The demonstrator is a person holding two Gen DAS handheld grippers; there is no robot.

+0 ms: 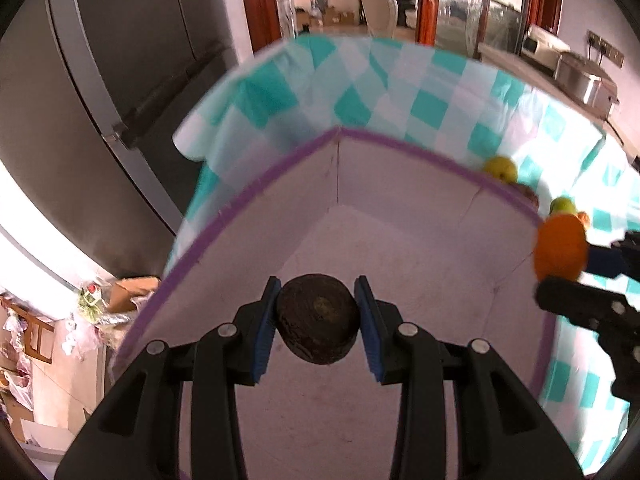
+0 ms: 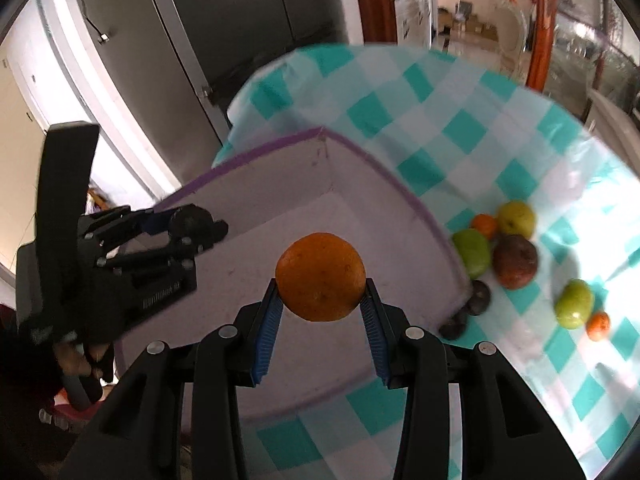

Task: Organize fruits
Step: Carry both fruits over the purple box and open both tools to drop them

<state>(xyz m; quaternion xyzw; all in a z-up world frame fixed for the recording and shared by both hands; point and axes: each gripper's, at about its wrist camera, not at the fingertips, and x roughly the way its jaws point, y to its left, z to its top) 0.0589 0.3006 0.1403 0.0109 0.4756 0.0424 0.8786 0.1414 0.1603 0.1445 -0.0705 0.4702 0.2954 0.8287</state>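
While both grippers hover over the box [image 1: 400, 248], left gripper [image 1: 318, 320] clamps a dark fruit [image 1: 318, 320], right gripper [image 2: 320, 308] an orange [image 2: 320, 276]; next, probably let go.

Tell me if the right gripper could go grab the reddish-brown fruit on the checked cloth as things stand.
Probably not yet. The right gripper is already shut on an orange over the box. The reddish-brown fruit lies uncovered beside the box, so the way looks free once the orange is dropped.
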